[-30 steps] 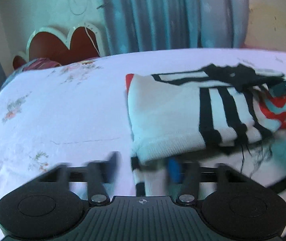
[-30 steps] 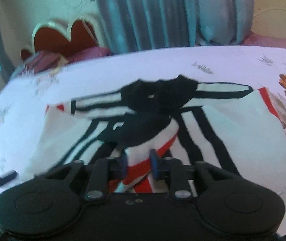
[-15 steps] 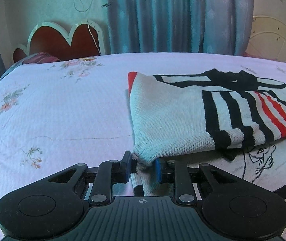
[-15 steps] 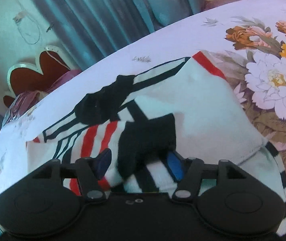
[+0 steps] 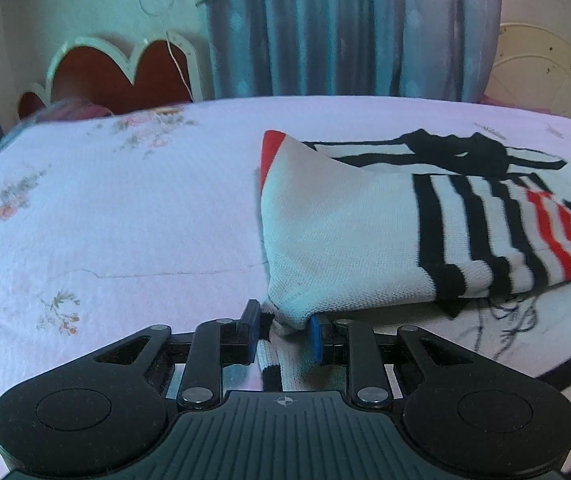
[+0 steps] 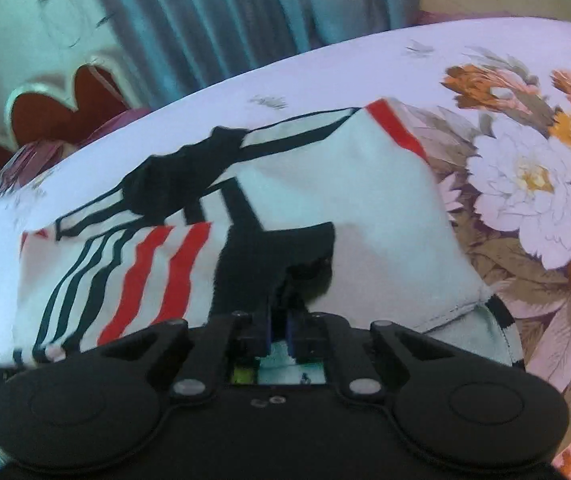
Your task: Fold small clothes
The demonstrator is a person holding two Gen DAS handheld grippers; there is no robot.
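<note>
Left wrist: left tongs [image 5: 283, 330] pinch sweater [image 5: 349, 236] corner; right tongs [image 6: 279, 330] closing on black cuff [image 6: 269, 260]

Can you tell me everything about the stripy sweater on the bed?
The sweater is a white knit with black stripes, red stripes and a red edge. It lies partly folded on the pale flowery bedsheet. The left gripper pinches its near corner. The right gripper is closing on a black cuff.
</note>
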